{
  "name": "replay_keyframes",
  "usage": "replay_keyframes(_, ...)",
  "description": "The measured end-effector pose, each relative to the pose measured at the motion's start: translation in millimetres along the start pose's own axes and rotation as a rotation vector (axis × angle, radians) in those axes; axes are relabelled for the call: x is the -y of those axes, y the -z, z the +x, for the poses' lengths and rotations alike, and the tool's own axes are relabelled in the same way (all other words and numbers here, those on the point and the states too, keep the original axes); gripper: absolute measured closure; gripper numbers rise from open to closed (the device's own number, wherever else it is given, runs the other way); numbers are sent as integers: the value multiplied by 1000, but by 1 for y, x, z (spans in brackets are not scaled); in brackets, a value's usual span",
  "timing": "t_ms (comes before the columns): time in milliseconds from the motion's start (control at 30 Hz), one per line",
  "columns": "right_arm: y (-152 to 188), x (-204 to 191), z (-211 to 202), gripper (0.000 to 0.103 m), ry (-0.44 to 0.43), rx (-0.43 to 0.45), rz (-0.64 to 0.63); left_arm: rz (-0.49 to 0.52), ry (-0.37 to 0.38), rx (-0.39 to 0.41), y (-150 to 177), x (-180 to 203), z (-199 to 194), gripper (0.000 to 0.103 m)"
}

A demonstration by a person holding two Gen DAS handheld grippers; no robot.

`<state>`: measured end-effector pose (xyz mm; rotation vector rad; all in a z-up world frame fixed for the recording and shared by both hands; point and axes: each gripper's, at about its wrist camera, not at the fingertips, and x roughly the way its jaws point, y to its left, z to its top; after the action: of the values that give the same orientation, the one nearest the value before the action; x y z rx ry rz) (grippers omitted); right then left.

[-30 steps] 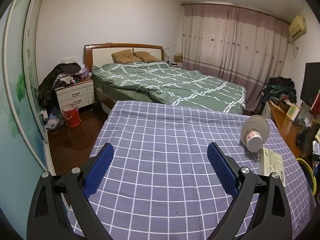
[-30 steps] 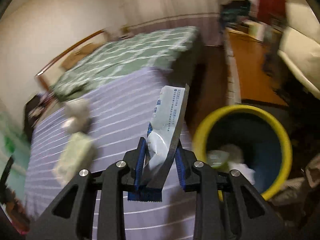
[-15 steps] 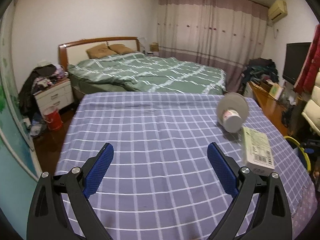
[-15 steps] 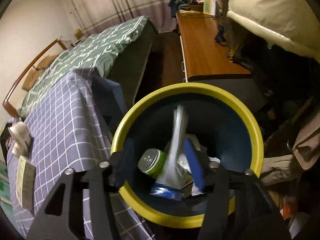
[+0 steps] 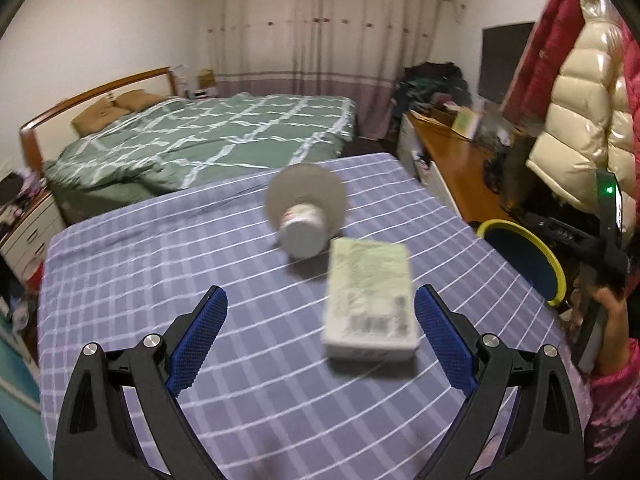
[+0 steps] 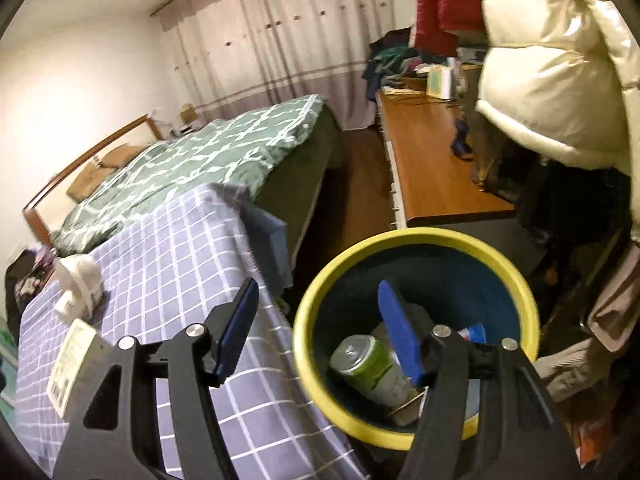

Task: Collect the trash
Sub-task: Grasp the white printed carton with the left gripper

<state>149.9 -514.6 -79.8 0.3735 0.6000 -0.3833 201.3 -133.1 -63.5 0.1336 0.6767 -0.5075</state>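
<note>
The right tool (image 6: 318,330) stood wide above the bin (image 6: 416,240), and the left tool (image 5: 320,320) was wide near the pack (image 5: 370,304).

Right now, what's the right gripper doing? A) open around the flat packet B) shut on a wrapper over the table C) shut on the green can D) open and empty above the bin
D: the right gripper has its jaws spread with nothing between them, above the yellow-rimmed bin where the green can already lies.
</note>
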Motion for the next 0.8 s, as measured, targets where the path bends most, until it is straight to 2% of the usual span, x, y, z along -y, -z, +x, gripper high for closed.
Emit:
replay_keyframes(100, -2, 4, 1, 43, -19, -1, 19, 12, 44, -50, -9, 18, 28, 10)
replay_keyframes(300, -1, 9, 5, 43, -52, -14, 48, 35, 59, -172, -8, 39, 78, 10)
replay_keyframes(667, -1, 9, 7, 43, -85, -25, 48, 22, 19, -264, -3, 38, 118, 10)
replay_keyframes(733, -1, 9, 7, 43, -86, -24, 48, 27, 16, -281, -1, 38, 123, 12)
replay_keyframes(800, -2, 9, 7, 43, -86, -24, 48, 36, 8, -295, 1, 41, 128, 20)
